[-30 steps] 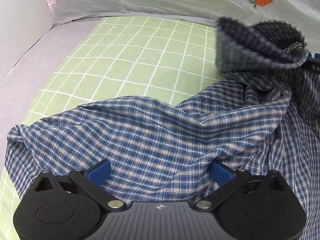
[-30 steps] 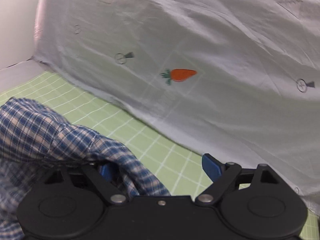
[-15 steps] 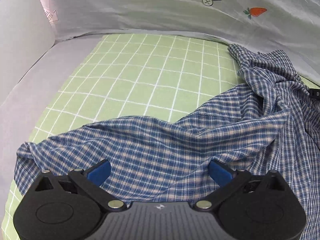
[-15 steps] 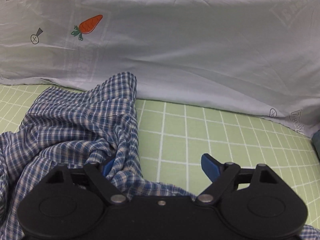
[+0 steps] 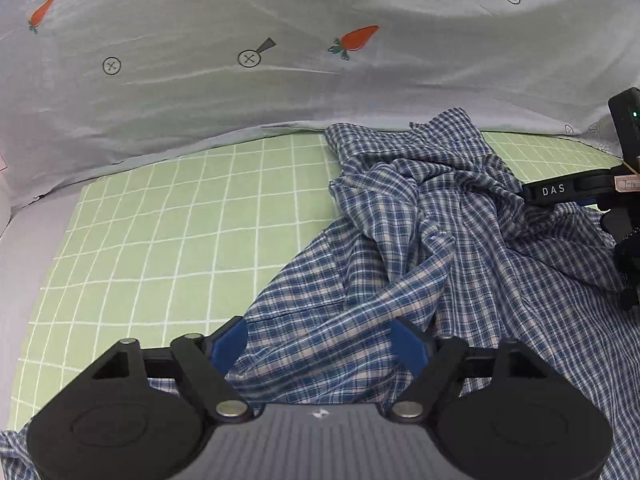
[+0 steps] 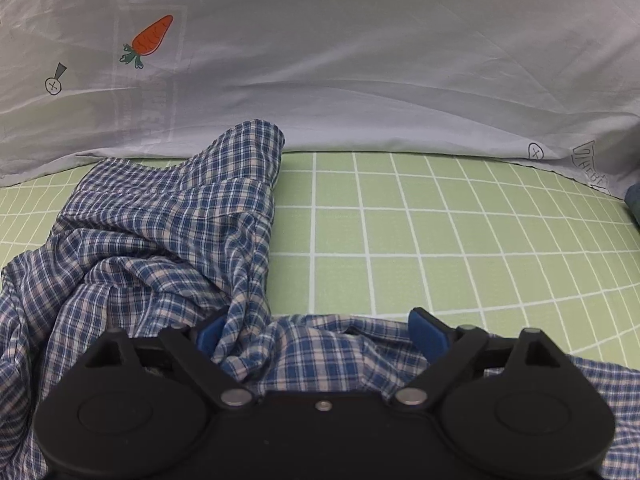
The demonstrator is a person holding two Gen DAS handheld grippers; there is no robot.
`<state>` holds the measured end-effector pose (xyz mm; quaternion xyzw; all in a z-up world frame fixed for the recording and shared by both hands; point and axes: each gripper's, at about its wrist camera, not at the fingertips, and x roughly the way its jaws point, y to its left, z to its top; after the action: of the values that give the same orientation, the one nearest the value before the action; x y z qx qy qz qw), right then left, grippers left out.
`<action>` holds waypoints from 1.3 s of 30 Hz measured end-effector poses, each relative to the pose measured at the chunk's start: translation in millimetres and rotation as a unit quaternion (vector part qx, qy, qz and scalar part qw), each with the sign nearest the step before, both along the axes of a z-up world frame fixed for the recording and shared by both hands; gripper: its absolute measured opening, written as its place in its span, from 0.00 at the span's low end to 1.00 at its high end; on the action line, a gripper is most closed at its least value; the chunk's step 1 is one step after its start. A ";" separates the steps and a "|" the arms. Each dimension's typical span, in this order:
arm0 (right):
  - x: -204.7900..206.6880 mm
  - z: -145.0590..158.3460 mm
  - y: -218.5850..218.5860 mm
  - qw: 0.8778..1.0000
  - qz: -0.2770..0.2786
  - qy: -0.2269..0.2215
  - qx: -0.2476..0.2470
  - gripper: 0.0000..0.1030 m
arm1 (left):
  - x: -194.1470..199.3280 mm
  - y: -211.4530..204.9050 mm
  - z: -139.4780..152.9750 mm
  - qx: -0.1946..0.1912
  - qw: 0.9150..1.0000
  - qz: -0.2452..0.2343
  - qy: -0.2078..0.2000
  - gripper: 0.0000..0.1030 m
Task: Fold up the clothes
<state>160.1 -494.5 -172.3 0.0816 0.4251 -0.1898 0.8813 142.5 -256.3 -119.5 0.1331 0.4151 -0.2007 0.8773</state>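
A blue and white checked shirt (image 5: pixel 400 240) lies crumpled on a green checked sheet (image 5: pixel 180 220). My left gripper (image 5: pixel 318 346) points down at the shirt's near left edge. Its jaws are closing, a flat stretch of cloth lies between the blue pads (image 5: pixel 228 344), and neither pad presses on it. In the right wrist view the shirt (image 6: pixel 160 240) bunches up at the left. My right gripper (image 6: pixel 320 330) is low over the hem, its jaws opening, with a fold of cloth draped loosely between them. The right gripper (image 5: pixel 568 196) also shows at the right edge of the left wrist view.
A pale grey fabric with carrot prints (image 5: pixel 280 60) rises along the back of the sheet, and appears in the right wrist view as the grey fabric (image 6: pixel 360 60). Bare green sheet (image 6: pixel 440 220) lies right of the shirt. A dark blue object (image 6: pixel 634 204) sits at the far right edge.
The lifted part of the shirt has dropped onto the sheet. My left gripper has swung right along the shirt and its jaws have narrowed. My right gripper has sunk onto the hem.
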 end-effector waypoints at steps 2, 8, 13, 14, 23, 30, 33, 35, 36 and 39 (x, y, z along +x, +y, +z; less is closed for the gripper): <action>-2.1 -2.1 -2.6 1.000 -0.005 0.001 0.007 0.91 | 5.6 -2.7 -2.8 0.001 1.000 -0.005 0.003 0.33; -1.2 -4.3 -6.8 1.000 -0.006 0.003 0.011 0.94 | 28.0 12.7 -3.6 -0.016 0.999 0.039 0.025 0.00; -1.3 -4.3 -6.4 1.000 -0.008 0.003 0.013 0.94 | 44.1 32.1 1.6 -0.010 0.997 0.060 0.043 0.03; -1.3 -4.3 -6.1 1.000 -0.008 0.003 0.012 0.94 | 44.7 33.9 2.5 -0.017 0.997 0.052 0.052 0.13; -1.4 -4.7 -3.9 1.000 -0.009 0.003 0.010 0.94 | 16.4 17.2 -1.4 -0.046 0.997 -0.009 0.069 0.52; -2.9 -6.4 -2.1 1.000 -0.005 0.005 0.010 0.94 | 16.8 6.2 -7.8 -0.070 0.994 0.014 0.083 0.50; -2.8 -7.2 -1.5 1.000 -0.005 0.006 0.009 0.94 | 18.9 2.5 -11.8 -0.065 0.994 0.016 0.085 0.29; -2.5 -7.6 -1.3 1.000 -0.004 0.006 0.008 0.95 | 21.8 3.6 -14.4 -0.061 0.994 0.030 0.086 0.04; -2.4 -7.8 -1.2 1.000 -0.003 0.006 0.008 0.95 | 23.4 6.0 -14.4 -0.063 0.994 0.039 0.083 0.03; -2.0 -8.4 -0.8 1.000 -0.002 0.007 0.006 0.95 | 28.7 16.1 -7.5 -0.064 0.994 0.068 0.058 0.01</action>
<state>158.1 -495.4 -180.7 0.0866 0.4321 -0.1892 0.8775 171.2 -240.2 -127.0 0.0364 0.4595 -0.1743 0.8702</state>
